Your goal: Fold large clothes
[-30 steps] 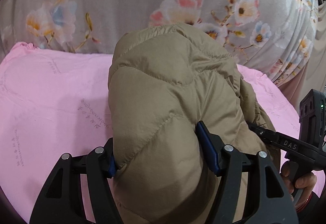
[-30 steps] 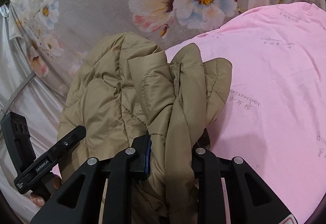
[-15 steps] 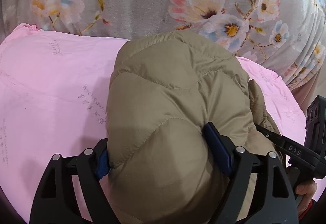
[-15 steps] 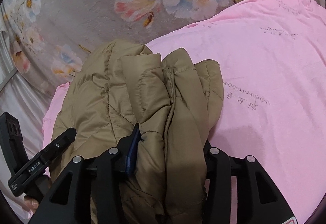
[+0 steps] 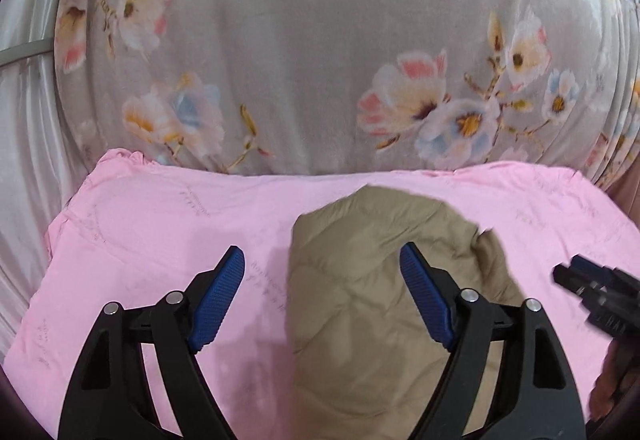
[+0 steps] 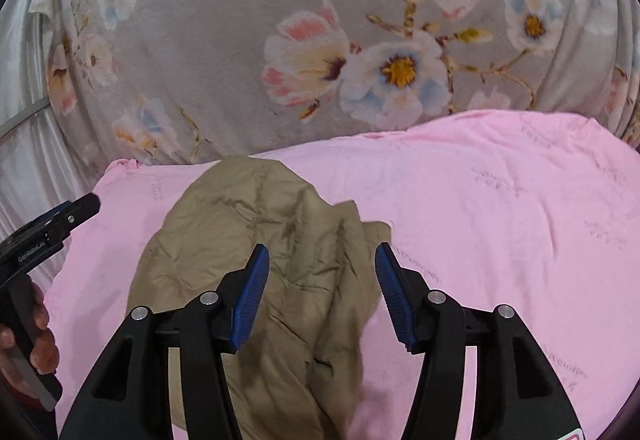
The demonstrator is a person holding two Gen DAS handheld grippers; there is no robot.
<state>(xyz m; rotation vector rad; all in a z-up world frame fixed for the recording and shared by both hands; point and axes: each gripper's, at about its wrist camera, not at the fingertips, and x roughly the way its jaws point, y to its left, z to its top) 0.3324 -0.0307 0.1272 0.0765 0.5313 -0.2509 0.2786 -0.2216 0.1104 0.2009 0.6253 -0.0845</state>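
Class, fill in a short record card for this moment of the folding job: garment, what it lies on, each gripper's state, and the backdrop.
garment: tan quilted jacket, bunched in a heap
lies on: pink sheet
left gripper: open, fingers apart, gripping nothing
right gripper: open, fingers apart over the jacket
contact: neither gripper visibly clamps the fabric
backdrop: grey floral cloth behind the pink sheet

The right gripper [image 6: 322, 280] hangs with jaws spread above the tan quilted jacket [image 6: 276, 280], apparently clear of it. The jacket lies bunched on a pink sheet [image 6: 500, 207].
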